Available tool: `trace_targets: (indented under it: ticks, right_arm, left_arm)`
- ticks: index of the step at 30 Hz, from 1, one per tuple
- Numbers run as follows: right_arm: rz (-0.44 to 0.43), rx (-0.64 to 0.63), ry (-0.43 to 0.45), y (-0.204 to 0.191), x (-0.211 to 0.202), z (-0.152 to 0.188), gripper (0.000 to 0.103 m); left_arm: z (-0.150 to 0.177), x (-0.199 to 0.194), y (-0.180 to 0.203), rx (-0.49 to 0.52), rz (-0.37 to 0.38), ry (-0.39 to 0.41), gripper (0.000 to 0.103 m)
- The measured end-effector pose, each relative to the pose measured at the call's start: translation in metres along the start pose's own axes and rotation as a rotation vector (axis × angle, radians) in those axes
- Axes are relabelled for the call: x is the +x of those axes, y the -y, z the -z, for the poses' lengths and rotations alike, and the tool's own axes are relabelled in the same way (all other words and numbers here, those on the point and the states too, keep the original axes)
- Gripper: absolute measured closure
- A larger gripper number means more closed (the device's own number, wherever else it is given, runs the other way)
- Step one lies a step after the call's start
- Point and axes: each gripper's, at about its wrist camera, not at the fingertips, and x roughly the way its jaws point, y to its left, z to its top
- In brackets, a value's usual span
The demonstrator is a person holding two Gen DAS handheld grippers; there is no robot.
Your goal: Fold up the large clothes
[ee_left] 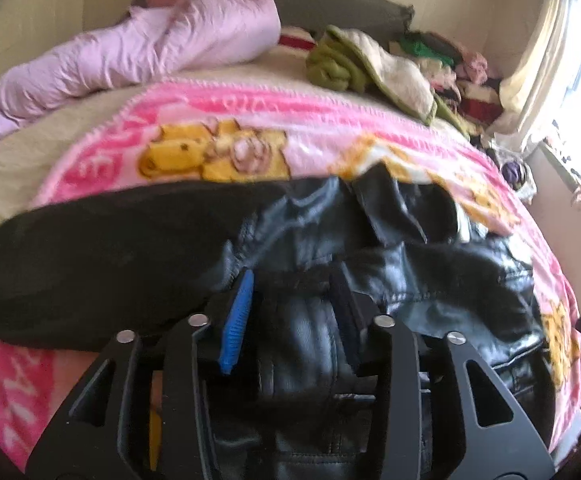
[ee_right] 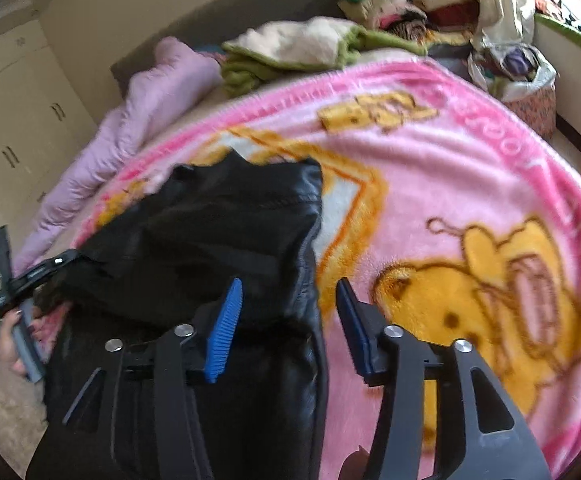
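Left wrist view: the left claw point(ee_left: 294, 300) sits parted over the black leather jacket point(ee_left: 370, 248), pads not pinching it. The jacket lies on the pink bear blanket point(ee_left: 330, 128) covering the bed. Right claw point(ee_right: 288, 316) gapes too, straddling the jacket's edge, gripping nothing.

Blanket: you have a pink fleece blanket point(ee_right: 430, 168) with yellow cartoon bears spread over the bed.
Quilt: a lilac quilt point(ee_left: 138, 60) lies bunched along the far side of the bed.
Green-and-cream throw: you see it crumpled point(ee_left: 370, 62) beyond the blanket.
Clothes pile: mixed folded garments point(ee_right: 406, 4) are stacked near the curtain point(ee_left: 546, 60).
Wardrobe: cream doors with dark handles point(ee_right: 14, 128).
Headboard: grey point(ee_left: 330, 0).
Bag: a stuffed bag point(ee_right: 526, 80) sits on the floor.
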Motion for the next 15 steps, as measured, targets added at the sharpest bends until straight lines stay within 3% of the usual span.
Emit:
trace_targets:
  ticks: [4,7,11,15]
  right_arm:
    - [-0.056,-0.033,0.088,-0.022,-0.05,-0.003,0.042]
    - [-0.098,-0.053,0.137,-0.042,-0.065,-0.01,0.036]
    - [-0.153,-0.1,0.148,-0.081,-0.051,-0.02,0.033]
    - [-0.177,-0.111,0.096,-0.117,-0.015,-0.026,0.028]
  left_arm:
    - [-0.006,-0.022,0.003,-0.002,-0.004,0.053,0.055]
    - [-0.003,-0.03,0.015,0.036,0.014,0.037,0.043]
    - [0.011,-0.024,0.039,0.115,0.027,-0.024,0.037]
    - [0.031,0.003,0.053,0.17,0.003,-0.114,0.036]
